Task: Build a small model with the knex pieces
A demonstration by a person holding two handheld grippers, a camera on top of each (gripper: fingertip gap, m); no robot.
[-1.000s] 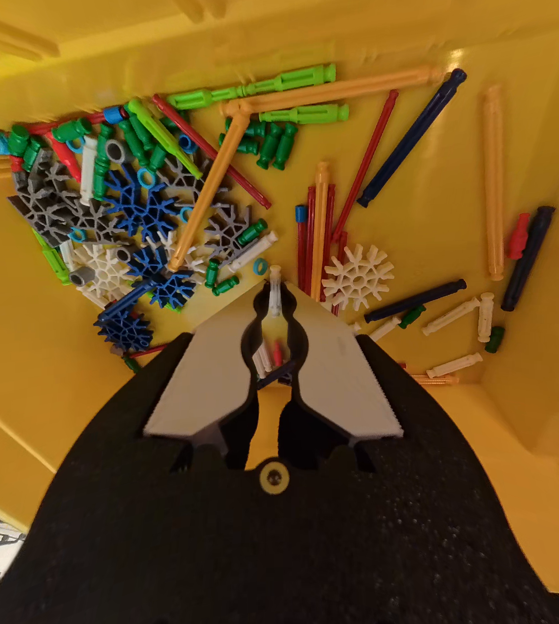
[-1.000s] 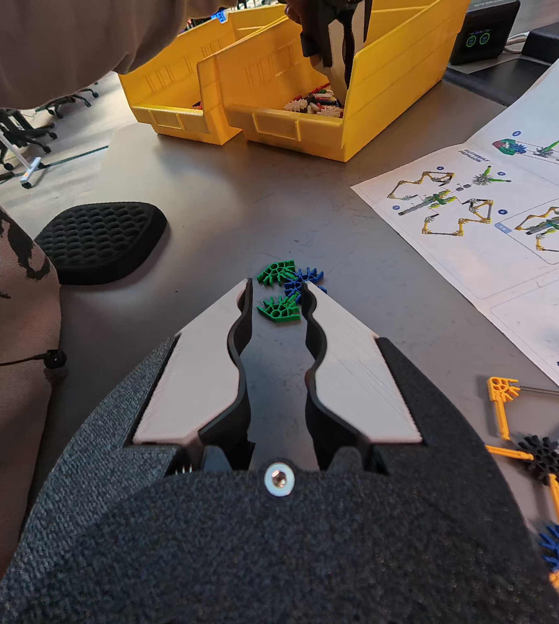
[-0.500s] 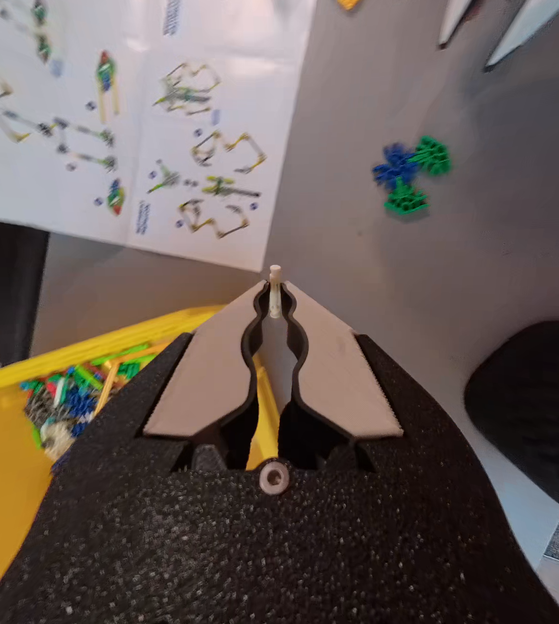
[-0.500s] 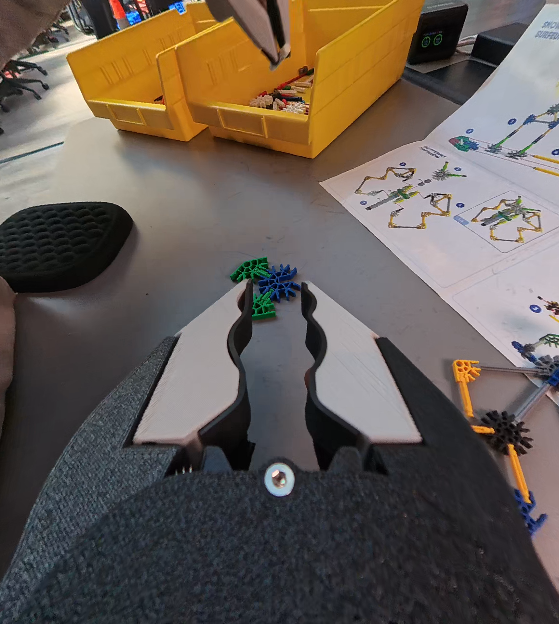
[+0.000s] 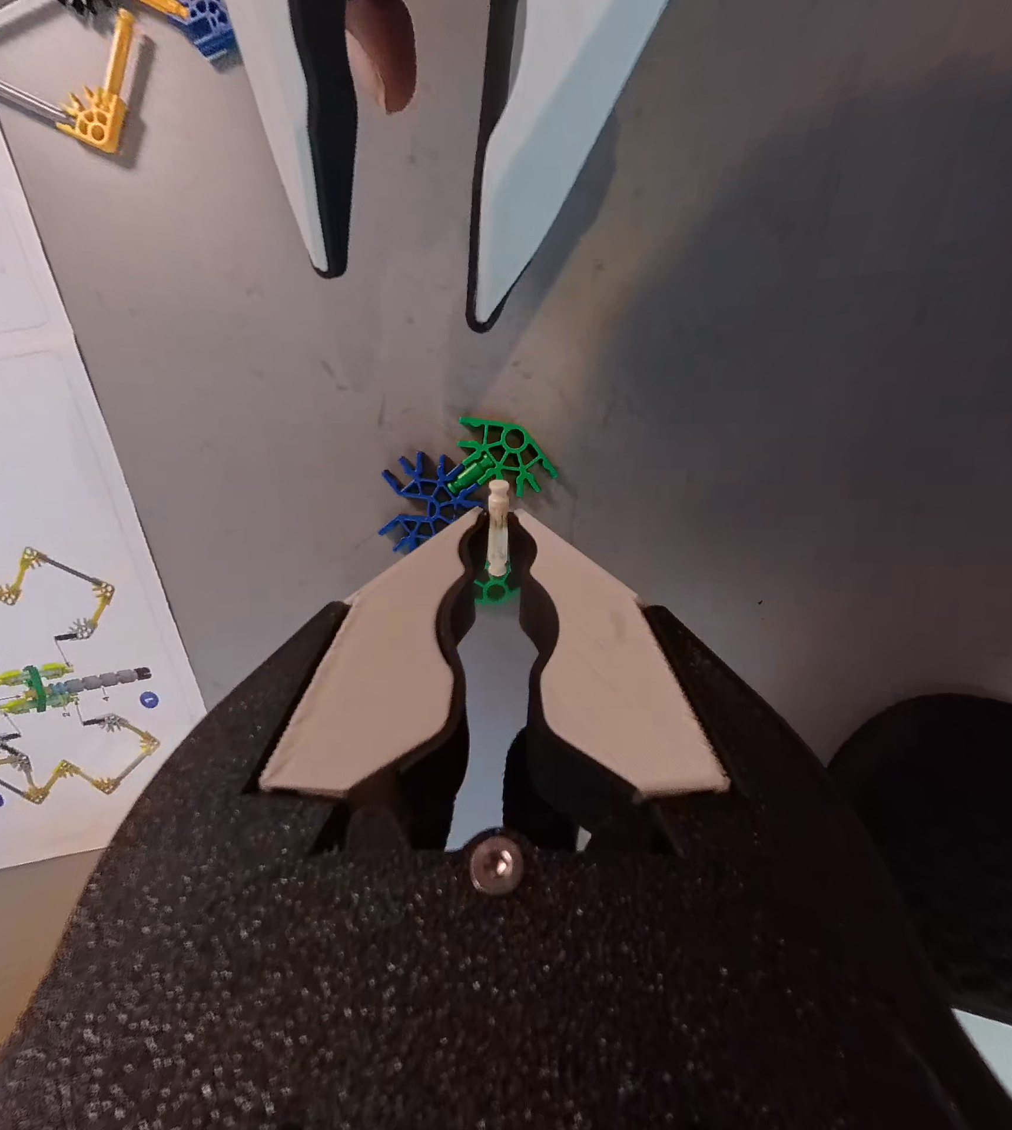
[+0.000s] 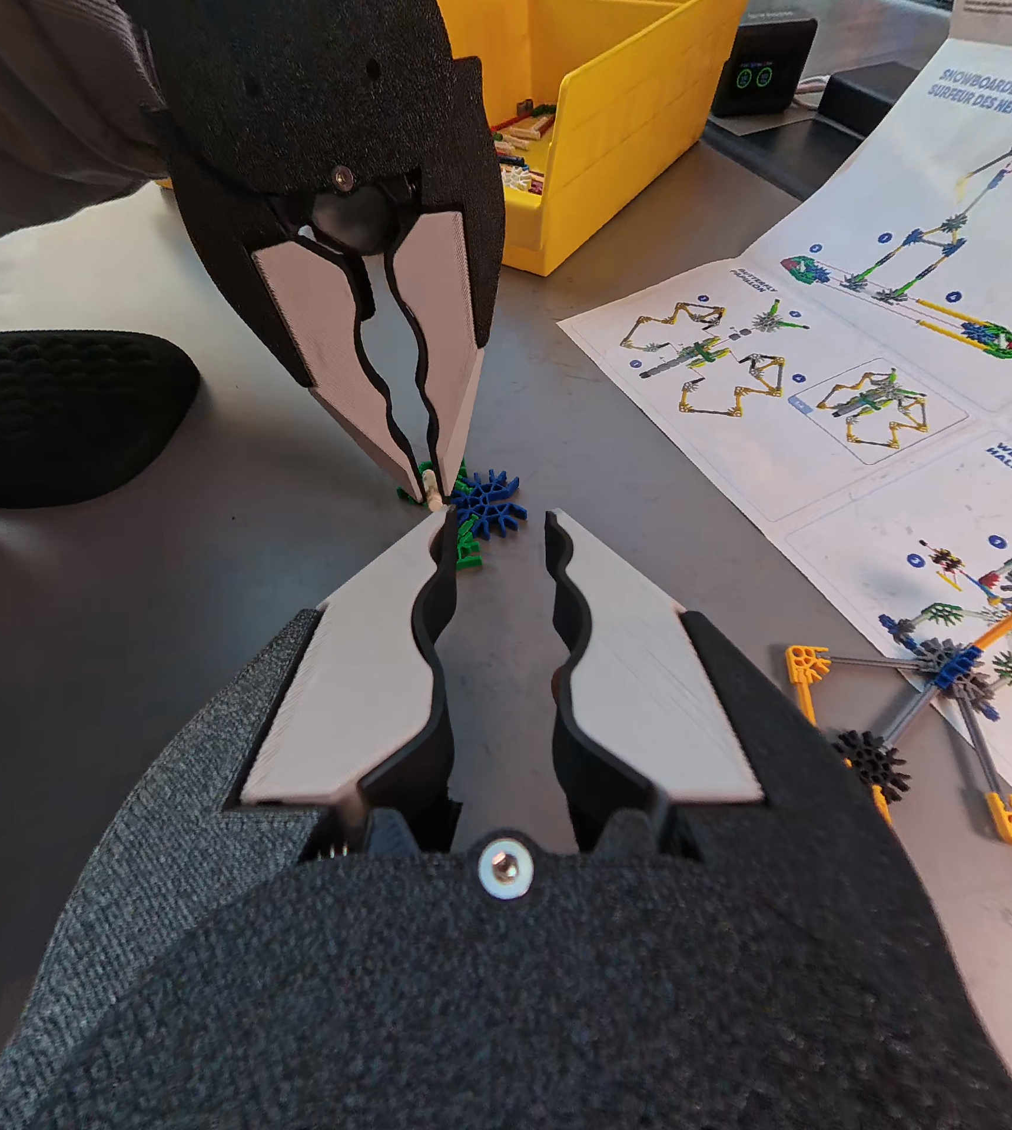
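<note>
On the left of the grey bench (image 6: 613, 428) lies a black honeycomb-textured pad (image 6: 50, 409), cut off by the frame edge in both views. Next to it the left gripper (image 5: 496, 520) points steeply down, its jaws pinched on a short white rod (image 5: 497, 532) whose tip pokes out just past the fingertips, right over a small cluster of connectors: a blue snowflake connector (image 5: 427, 501), a green fan-shaped connector (image 5: 506, 452) joined to it by a short green rod (image 5: 469, 476), and a second green connector (image 5: 494, 590) largely hidden behind the jaws. Whether the white rod touches the cluster cannot be told. The right gripper (image 6: 497, 520) faces the same cluster from the near side, jaws moderately apart and holding nothing, its left fingertip covering part of one green piece. Behind, a yellow bin (image 6: 613, 153) holds mixed pieces, mostly blocked by the left gripper. Farther right lies a printed instruction sheet (image 6: 858, 367), running out of frame, and at the right edge a partly built model (image 6: 919, 703) of yellow, grey, black and blue parts, cut off.
</note>
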